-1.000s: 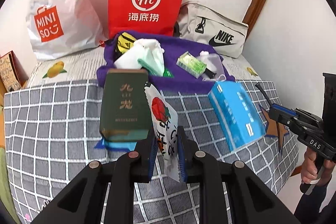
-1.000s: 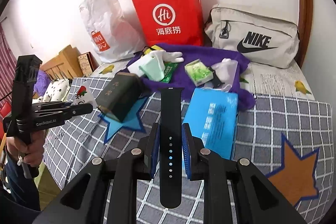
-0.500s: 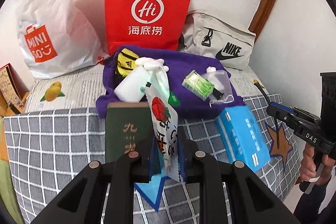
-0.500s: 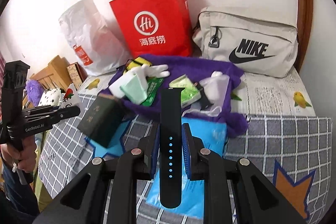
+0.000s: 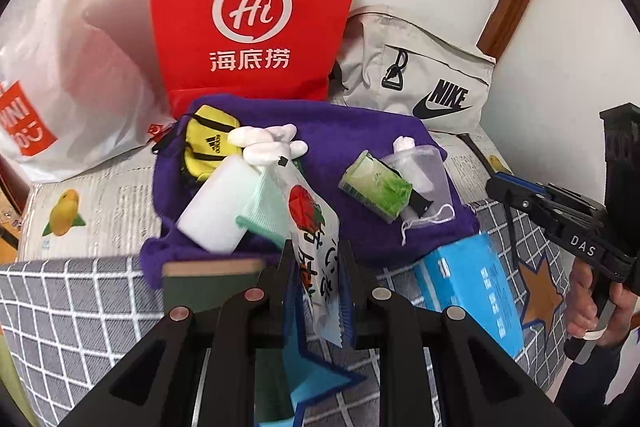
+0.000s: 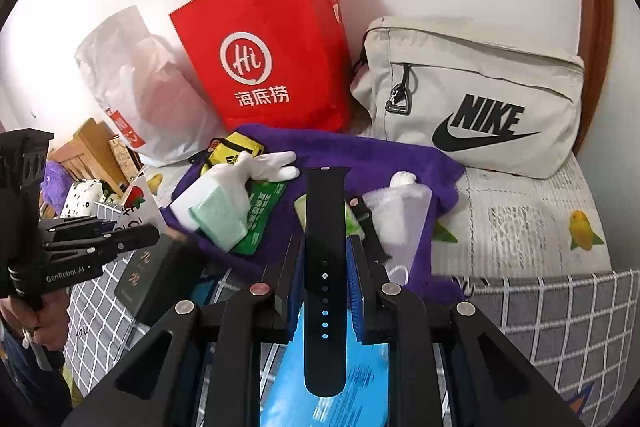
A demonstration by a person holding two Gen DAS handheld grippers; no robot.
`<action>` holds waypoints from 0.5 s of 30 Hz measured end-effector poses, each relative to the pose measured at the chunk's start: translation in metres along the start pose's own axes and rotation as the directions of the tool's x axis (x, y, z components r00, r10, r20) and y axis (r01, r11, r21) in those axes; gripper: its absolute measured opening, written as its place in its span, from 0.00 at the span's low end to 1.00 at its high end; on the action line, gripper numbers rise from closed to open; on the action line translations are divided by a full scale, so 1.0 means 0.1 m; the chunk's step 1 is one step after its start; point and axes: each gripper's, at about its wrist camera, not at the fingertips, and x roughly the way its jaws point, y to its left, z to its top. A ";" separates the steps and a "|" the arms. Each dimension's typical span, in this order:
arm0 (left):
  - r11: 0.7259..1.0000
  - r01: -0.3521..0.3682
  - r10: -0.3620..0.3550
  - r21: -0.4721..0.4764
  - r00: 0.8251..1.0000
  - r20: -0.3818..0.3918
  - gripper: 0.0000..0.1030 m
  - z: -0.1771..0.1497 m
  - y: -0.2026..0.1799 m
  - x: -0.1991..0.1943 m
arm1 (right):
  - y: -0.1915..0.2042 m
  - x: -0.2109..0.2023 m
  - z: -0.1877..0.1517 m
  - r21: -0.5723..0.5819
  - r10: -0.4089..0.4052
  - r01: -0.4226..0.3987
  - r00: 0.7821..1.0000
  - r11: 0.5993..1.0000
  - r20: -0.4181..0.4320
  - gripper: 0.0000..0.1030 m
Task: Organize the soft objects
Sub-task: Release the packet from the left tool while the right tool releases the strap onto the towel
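1. Right now our left gripper pinches a flat, crinkly snack packet with a red strawberry picture; it stands up between the blue pads.
2. Our right gripper squeezes a smooth black watch strap with a row of small holes, sticking out past both ends of the fingers.
3. Just ahead lies a fuzzy purple towel on the bed, holding a white glove, a yellow pouch, a green packet and a clear mesh bag.
4. Behind it stand a shiny red paper bag and a soft grey Nike bag.
5. A blue tissue pack lies on the checked blanket.
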 end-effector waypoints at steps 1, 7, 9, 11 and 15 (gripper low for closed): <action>1.000 0.005 -0.005 -0.002 1.000 -0.001 0.18 0.03 -0.01 0.03 | -0.01 0.04 0.02 0.000 0.002 -0.002 1.000 1.000 -0.004 0.20; 1.000 0.018 -0.017 0.003 1.000 -0.012 0.18 0.18 -0.05 0.20 | -0.07 0.29 0.13 -0.004 0.012 -0.012 1.000 1.000 -0.024 0.20; 1.000 0.017 -0.017 0.006 1.000 -0.015 0.18 0.23 -0.06 0.26 | -0.10 0.37 0.16 -0.006 0.007 -0.008 0.999 1.000 -0.034 0.20; 1.000 0.021 -0.021 0.004 1.000 -0.023 0.18 0.27 -0.07 0.33 | -0.12 0.44 0.18 -0.021 -0.019 0.018 0.999 1.000 -0.037 0.20; 1.000 0.016 -0.015 0.016 0.998 -0.054 0.18 0.28 -0.08 0.49 | -0.21 0.62 0.18 -0.026 -0.050 0.049 0.997 0.998 -0.060 0.20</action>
